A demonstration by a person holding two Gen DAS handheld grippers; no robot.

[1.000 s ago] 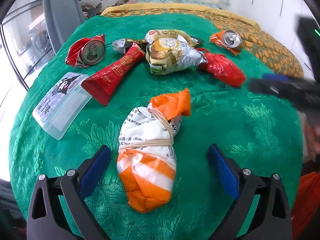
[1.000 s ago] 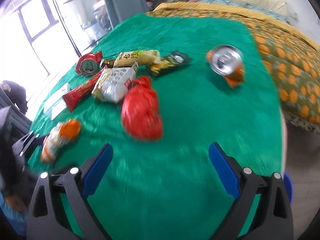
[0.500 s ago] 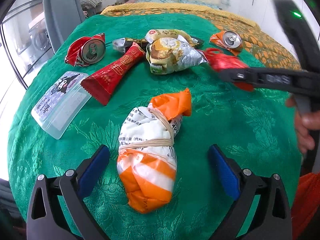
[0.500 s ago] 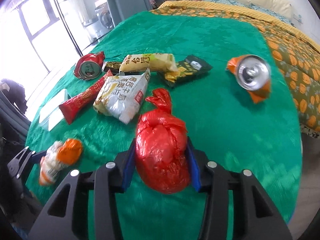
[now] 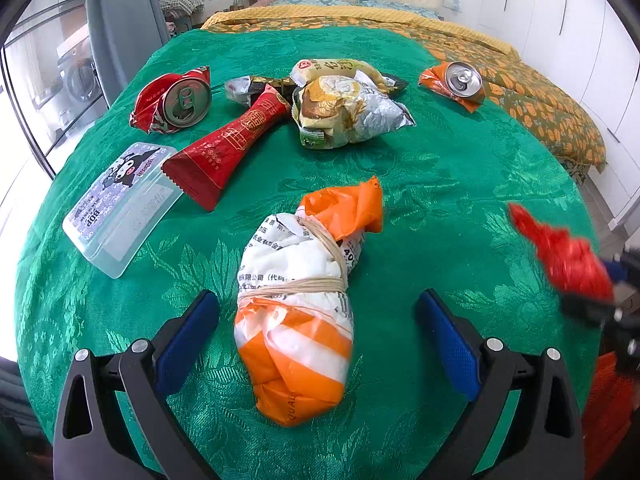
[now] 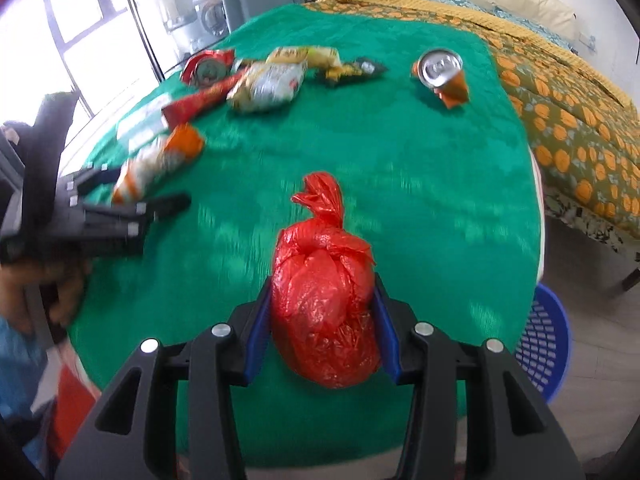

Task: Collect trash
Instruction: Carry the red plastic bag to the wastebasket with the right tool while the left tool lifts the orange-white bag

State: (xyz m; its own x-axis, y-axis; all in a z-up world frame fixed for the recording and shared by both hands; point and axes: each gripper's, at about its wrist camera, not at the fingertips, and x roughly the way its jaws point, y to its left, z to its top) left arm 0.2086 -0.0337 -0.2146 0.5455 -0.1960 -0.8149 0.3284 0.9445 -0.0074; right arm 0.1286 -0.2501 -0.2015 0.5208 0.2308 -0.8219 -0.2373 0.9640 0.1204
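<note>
While pinched between the right gripper's (image 6: pixel 322 312) fingers (image 6: pixel 259 328), the red bag (image 6: pixel 324 308) sits centered.

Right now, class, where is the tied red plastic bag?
In the right wrist view, the red plastic bag sits clamped in the right hand-held gripper, above the green tablecloth's near edge, with the blue basket to its right.

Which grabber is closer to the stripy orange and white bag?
Left. The left gripper is open around the orange and white bag; the right gripper is off to the side, holding the red bag.
</note>
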